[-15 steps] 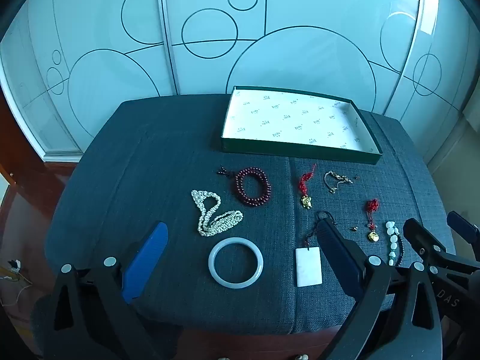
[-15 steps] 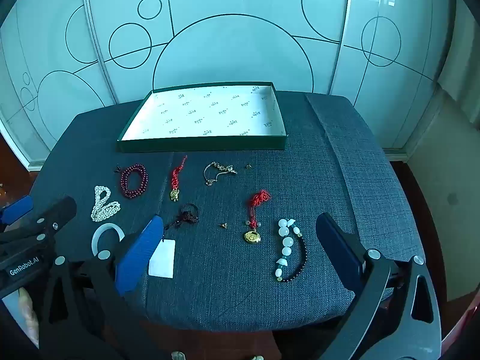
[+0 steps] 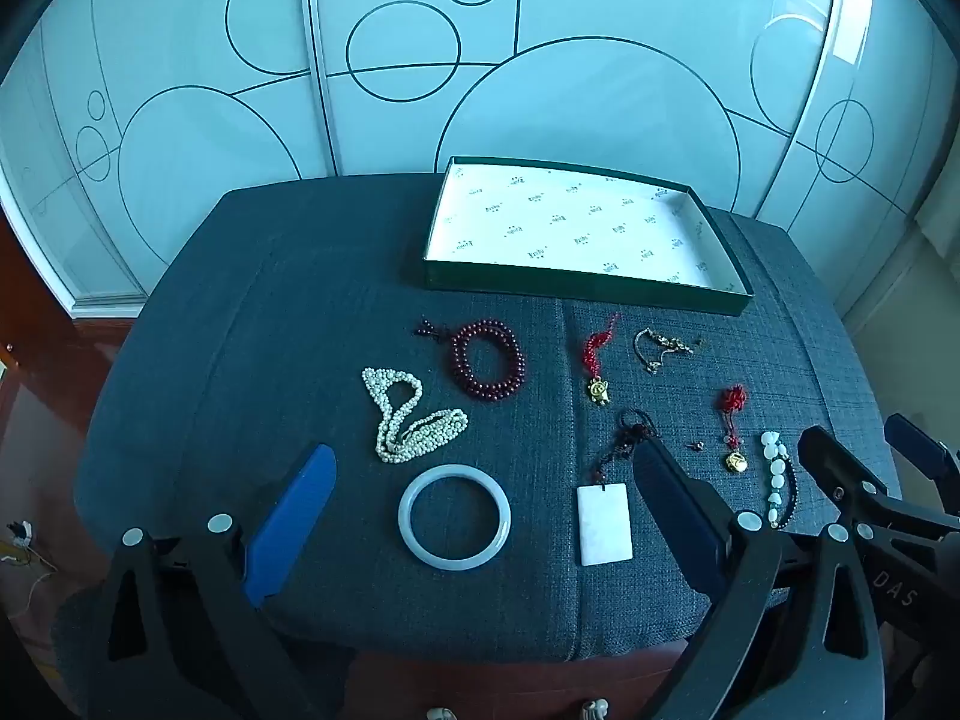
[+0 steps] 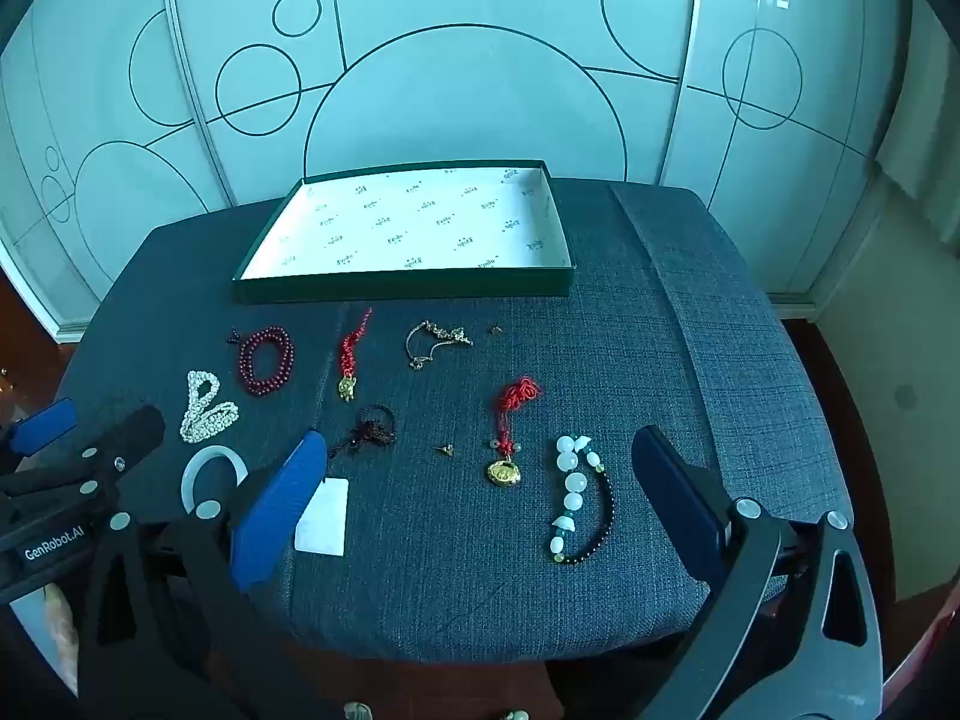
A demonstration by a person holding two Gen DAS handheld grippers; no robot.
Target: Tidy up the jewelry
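Left wrist: jade bangle (image 3: pixel 454 517) lies between wide-apart jaws

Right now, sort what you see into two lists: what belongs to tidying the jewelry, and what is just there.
For the job:
- green tray, nothing in it yet
- pale bangle
- pearl strand
- dark red bead bracelet
- white pendant
- two red-cord gold charms
- gold chain
- white-and-dark bead bracelet

Just there:
- grey cloth
- patterned glass panels

In the right wrist view, the left gripper's blue finger (image 4: pixel 279 516) hides part of the white rectangular pendant (image 4: pixel 324 519) and pale bangle (image 4: pixel 207 471). A tiny gold piece (image 4: pixel 444 449) is too small to identify.
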